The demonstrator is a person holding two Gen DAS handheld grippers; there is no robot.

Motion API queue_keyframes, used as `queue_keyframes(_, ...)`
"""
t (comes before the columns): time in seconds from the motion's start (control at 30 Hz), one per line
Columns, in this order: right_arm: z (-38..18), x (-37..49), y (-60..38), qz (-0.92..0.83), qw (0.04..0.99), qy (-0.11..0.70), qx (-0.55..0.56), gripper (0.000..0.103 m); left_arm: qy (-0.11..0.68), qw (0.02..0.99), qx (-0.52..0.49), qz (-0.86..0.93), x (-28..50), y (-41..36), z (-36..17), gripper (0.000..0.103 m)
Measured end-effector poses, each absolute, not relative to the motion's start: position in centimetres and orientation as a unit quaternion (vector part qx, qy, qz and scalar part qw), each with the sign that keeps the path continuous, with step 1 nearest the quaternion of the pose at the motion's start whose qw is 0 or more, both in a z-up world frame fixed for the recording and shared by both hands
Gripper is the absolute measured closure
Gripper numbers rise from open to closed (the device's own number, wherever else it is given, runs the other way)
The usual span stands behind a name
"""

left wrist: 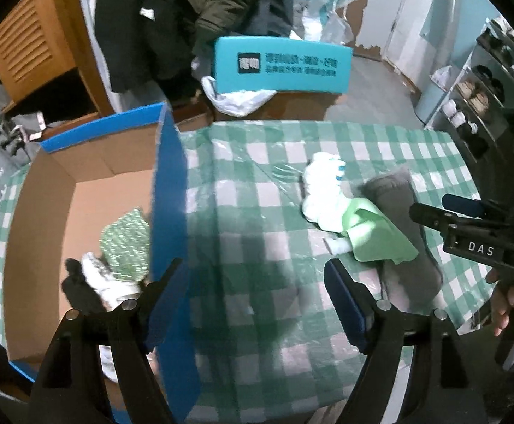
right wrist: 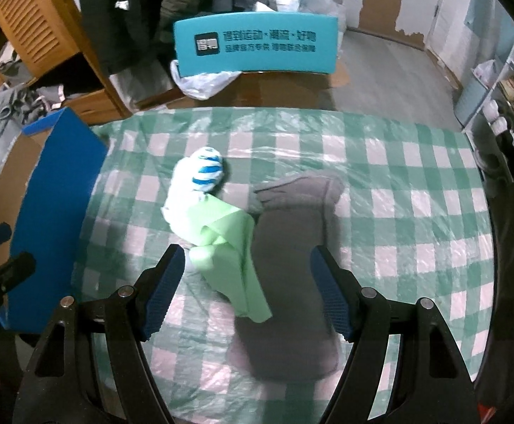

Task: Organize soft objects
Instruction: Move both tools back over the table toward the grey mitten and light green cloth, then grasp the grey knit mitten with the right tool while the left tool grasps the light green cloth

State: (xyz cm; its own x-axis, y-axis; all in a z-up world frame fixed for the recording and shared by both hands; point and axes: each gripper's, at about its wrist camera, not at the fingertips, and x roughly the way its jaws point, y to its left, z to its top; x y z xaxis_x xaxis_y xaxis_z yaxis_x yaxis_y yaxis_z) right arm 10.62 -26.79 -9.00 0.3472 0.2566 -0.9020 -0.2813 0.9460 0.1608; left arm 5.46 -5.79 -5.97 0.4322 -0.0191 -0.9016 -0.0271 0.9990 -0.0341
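Left claw (left wrist: 257, 293) wide, empty, straddling box wall (left wrist: 170, 190) — right claw (right wrist: 244, 289) open, empty, over green cloth (right wrist: 235, 247).

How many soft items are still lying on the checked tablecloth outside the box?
3: a white sock with blue stripes, a green cloth overlapping it, and a grey sock partly under the cloth. More may be hidden underneath.

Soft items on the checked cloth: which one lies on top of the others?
The light green cloth. It drapes over both the white sock with blue stripes and the grey sock, which lie directly on the tablecloth.
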Motion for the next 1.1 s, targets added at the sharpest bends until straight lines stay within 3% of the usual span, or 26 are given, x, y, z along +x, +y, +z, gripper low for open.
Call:
queue_keyframes(0.9, -16.8, 13.9, -29.9, 0.133, 0.787, 0.602, 0.024, 0.030, 0.598, 0.800, -0.034, -0.028, 9.6, -9.5, -12.7, 0.023)
queue_keyframes(0.93, -16.9, 13.8, -29.9, 0.136, 0.787, 0.601, 0.024, 0.031, 0.600, 0.799, -0.034, -0.028, 9.7, -9.5, -12.8, 0.023)
queue_keyframes(1.0, -17.0, 13.7, -30.0, 0.139, 0.786, 0.602, 0.027, 0.053, 0.602, 0.797, -0.034, -0.028, 9.8, -9.6, -13.0, 0.023)
queue_keyframes(1.03, -17.1, 13.7, -30.1, 0.140, 0.784, 0.604, 0.030, 0.057, 0.603, 0.796, -0.035, -0.028, 9.8, -9.6, -13.1, 0.023)
queue_keyframes(1.1, -17.2, 13.7, -30.3, 0.143, 0.782, 0.605, 0.038, 0.075, 0.605, 0.795, -0.035, -0.029, 9.9, -9.7, -13.2, 0.023)
